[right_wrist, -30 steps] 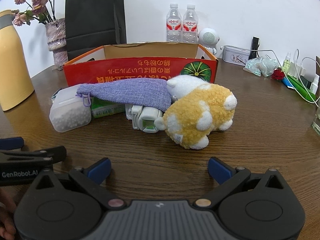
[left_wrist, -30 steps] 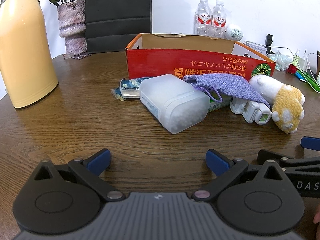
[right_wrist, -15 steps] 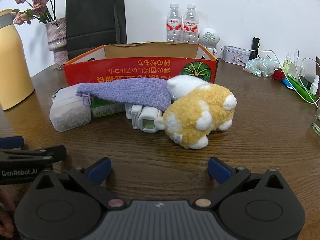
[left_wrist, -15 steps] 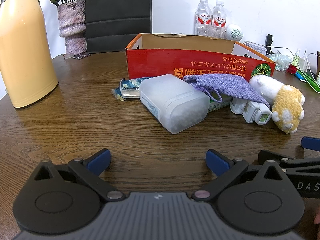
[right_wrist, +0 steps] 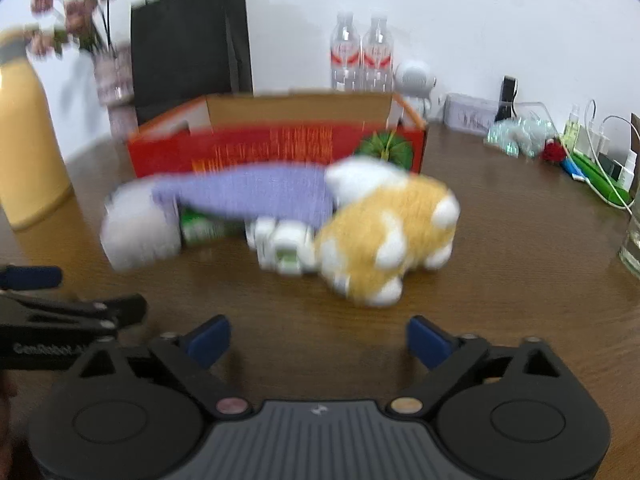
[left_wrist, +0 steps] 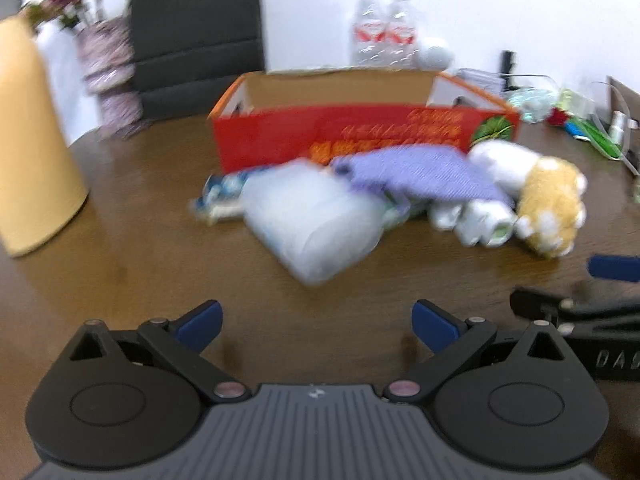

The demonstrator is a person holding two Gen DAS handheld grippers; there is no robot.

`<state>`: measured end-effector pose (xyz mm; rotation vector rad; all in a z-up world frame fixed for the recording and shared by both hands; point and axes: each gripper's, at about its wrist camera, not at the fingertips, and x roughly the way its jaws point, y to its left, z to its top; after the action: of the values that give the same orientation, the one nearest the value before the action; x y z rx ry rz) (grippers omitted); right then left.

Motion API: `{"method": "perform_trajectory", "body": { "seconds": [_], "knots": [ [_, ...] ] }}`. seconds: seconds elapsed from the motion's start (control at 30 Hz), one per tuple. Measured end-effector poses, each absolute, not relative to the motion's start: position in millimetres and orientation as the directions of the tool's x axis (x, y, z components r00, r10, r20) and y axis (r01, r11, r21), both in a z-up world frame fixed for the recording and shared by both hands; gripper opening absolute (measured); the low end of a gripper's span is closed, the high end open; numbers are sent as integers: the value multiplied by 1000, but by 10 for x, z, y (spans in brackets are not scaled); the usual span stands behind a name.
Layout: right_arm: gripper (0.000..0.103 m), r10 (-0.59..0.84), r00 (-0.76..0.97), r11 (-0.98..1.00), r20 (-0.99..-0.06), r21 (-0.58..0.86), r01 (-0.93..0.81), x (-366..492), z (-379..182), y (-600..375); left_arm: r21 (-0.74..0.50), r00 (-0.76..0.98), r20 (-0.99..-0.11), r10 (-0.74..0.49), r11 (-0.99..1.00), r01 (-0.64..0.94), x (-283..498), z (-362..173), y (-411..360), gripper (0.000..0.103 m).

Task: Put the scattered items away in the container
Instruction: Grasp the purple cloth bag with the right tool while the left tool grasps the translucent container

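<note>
An open red cardboard box (left_wrist: 360,136) (right_wrist: 280,148) stands at the middle of the wooden table. In front of it lie a frosted plastic tub (left_wrist: 316,224) (right_wrist: 140,236), a purple cloth pouch (left_wrist: 420,174) (right_wrist: 256,192), a white gadget (left_wrist: 476,220) (right_wrist: 286,248), a green packet (right_wrist: 204,228), a blue-white wrapper (left_wrist: 220,196) and a yellow-white plush toy (left_wrist: 548,204) (right_wrist: 384,240). My left gripper (left_wrist: 316,322) is open and empty, short of the tub. My right gripper (right_wrist: 318,338) is open and empty, short of the plush. Both views are blurred.
A yellow thermos (left_wrist: 28,152) and a flower vase (left_wrist: 108,76) stand at the left, a black bag (left_wrist: 196,36) and two water bottles (left_wrist: 384,40) behind the box. Cables, small bottles and a glass (right_wrist: 632,240) clutter the right side.
Both grippers have risen and tilted, so the box and items sit lower in view and are motion-blurred. The jaws stay open. No item has moved.
</note>
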<state>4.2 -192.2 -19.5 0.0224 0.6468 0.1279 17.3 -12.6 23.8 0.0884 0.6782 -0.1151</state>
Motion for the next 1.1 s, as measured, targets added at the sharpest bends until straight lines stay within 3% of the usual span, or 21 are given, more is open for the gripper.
{"method": "perform_trajectory", "body": {
  "seconds": [0.13, 0.23, 0.4, 0.5, 0.57, 0.63, 0.73, 0.77, 0.87, 0.9, 1.0, 1.03, 1.1],
  "knots": [
    [92, 247, 832, 962, -497, 24, -272, 170, 63, -1937, 55, 776, -617, -127, 978, 204, 506, 375, -159, 103],
    [74, 281, 812, 912, -511, -120, -391, 410, 49, -1785, 93, 764, -642, -61, 983, 157, 753, 284, -167, 103],
    [49, 341, 768, 904, -543, -36, -427, 812, -96, -1751, 5, 762, -639, -109, 989, 146, 829, 124, -5, 103],
    [50, 326, 763, 887, -559, -98, -450, 852, -128, -1656, -24, 731, -667, -145, 984, 174, 812, 100, 86, 96],
    [45, 349, 744, 847, -569, -148, -511, 795, -160, -1599, -66, 760, -620, -197, 978, 200, 732, 164, 138, 93],
    [48, 339, 743, 820, -577, -205, -534, 781, -182, -1527, -59, 779, -595, -198, 977, 203, 684, 200, 164, 93],
    [47, 299, 752, 811, -587, -259, -525, 827, -196, -1413, -51, 786, -590, -183, 980, 190, 674, 221, 196, 83],
    [43, 289, 757, 813, -586, -267, -517, 842, -201, -1380, -51, 785, -591, -183, 980, 190, 664, 228, 194, 81],
    [10, 260, 778, 834, -571, -273, -480, 811, -158, -1345, -36, 781, -599, -178, 980, 196, 604, 260, 206, 76],
    [4, 280, 769, 845, -575, -234, -482, 793, -114, -1377, -40, 779, -602, -173, 982, 187, 585, 268, 227, 76],
    [2, 298, 769, 882, -566, -143, -448, 736, -9, -1499, -57, 775, -616, -140, 989, 133, 593, 264, 293, 83],
    [2, 292, 780, 891, -554, -139, -432, 724, 23, -1516, -59, 777, -618, -120, 993, 106, 626, 248, 295, 90],
    [2, 286, 799, 903, -529, -129, -409, 682, 112, -1547, -54, 757, -645, -101, 995, 86, 702, 208, 274, 89]
  ]
}}
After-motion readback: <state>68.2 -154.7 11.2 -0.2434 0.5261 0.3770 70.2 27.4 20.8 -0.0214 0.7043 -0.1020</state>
